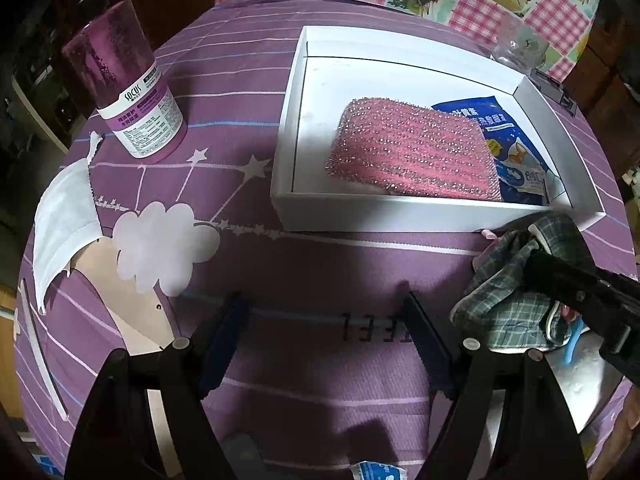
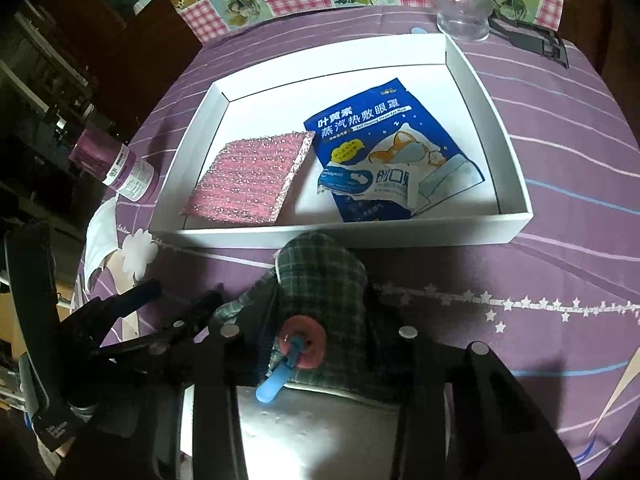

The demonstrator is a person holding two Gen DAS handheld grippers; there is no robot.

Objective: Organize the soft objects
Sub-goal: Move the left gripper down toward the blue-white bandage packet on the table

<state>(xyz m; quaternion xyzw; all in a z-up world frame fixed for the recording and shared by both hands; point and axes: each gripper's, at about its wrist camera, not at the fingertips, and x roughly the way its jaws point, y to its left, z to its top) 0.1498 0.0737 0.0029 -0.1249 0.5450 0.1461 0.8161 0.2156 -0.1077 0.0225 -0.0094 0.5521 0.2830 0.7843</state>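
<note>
A green plaid cloth bundle point(image 2: 320, 272) lies on the purple tablecloth, just in front of the white box point(image 2: 516, 224). A pink ring on a blue stem point(image 2: 300, 340) sits against it. My right gripper point(image 2: 320, 316) is shut on the bundle, the cloth bunched between its fingers. The left wrist view shows the bundle point(image 1: 504, 280) at the right, with one black finger point(image 1: 560, 280) of the right gripper on it. Inside the box lie a pink glittery scouring pad point(image 1: 412, 152) and a blue eye-mask packet point(image 2: 384, 148). My left gripper point(image 1: 324, 332) hangs open over bare cloth, holding nothing.
A purple canister point(image 1: 136, 92) stands at the back left, and a white face mask point(image 1: 60, 220) lies at the table's left edge. A clear glass point(image 2: 460, 4) stands behind the box. A silvery flat sheet point(image 2: 320, 420) lies under the bundle's near side.
</note>
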